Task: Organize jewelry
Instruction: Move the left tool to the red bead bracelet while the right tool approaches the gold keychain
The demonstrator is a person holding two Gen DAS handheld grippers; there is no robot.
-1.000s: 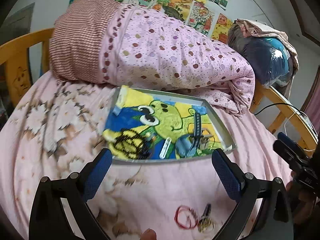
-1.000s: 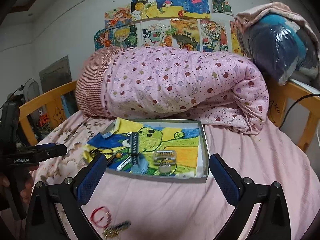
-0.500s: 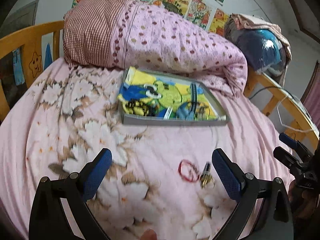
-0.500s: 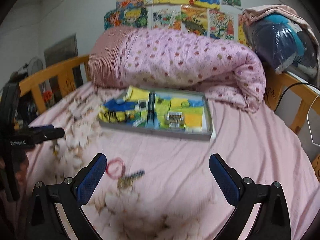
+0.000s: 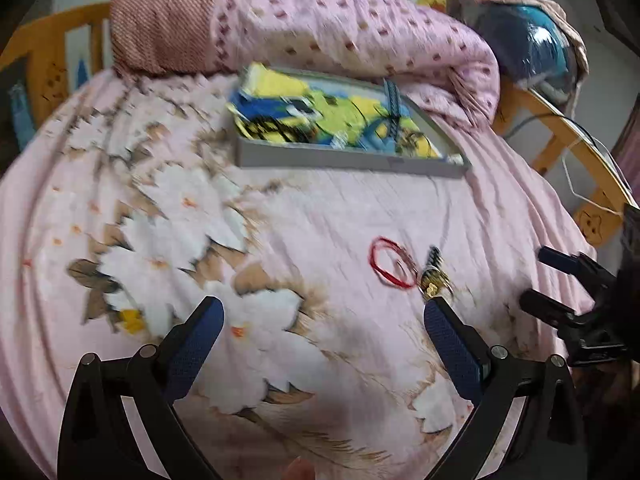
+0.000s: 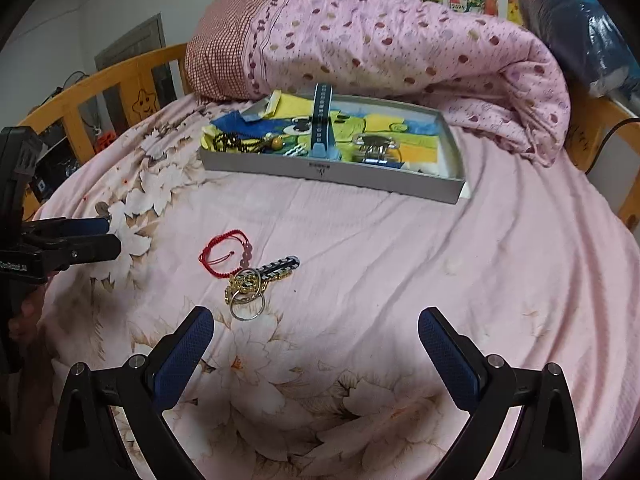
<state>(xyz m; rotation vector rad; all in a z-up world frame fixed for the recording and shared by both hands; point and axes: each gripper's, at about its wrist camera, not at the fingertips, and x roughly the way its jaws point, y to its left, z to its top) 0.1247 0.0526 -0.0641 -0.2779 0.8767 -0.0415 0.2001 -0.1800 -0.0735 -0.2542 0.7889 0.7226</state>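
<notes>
Both tools hung wide open and empty above the bed (image 6: 400,248). Left tool (image 5: 320,324) had its blue-padded fingers (image 5: 192,344) spread over the flowered part of the pink sheet, and right tool (image 6: 314,330) was parted just as far over the near edge of the bed. On the sheet between them and the tray lay a red cord bracelet (image 6: 224,250) with pale pink beads; touching it on its right was a tangle of gold chain (image 6: 242,286) with a metal ring (image 6: 247,308) and a dark beaded strand (image 6: 280,266). In the left view this small heap sat just beyond the tip of the tool's right finger. Farther back, against the rolled pink spotted quilt (image 6: 400,44) near the head edge of the bed, stood a shallow grey tray (image 6: 332,172) lined with a bright cartoon picture. It held a blue strap (image 6: 321,120) lying across it, dark beads (image 6: 236,142) at its left end, and a metal clasp piece (image 6: 376,148) toward its right. Wooden rails (image 6: 100,92) ran along the bed's sides.
</notes>
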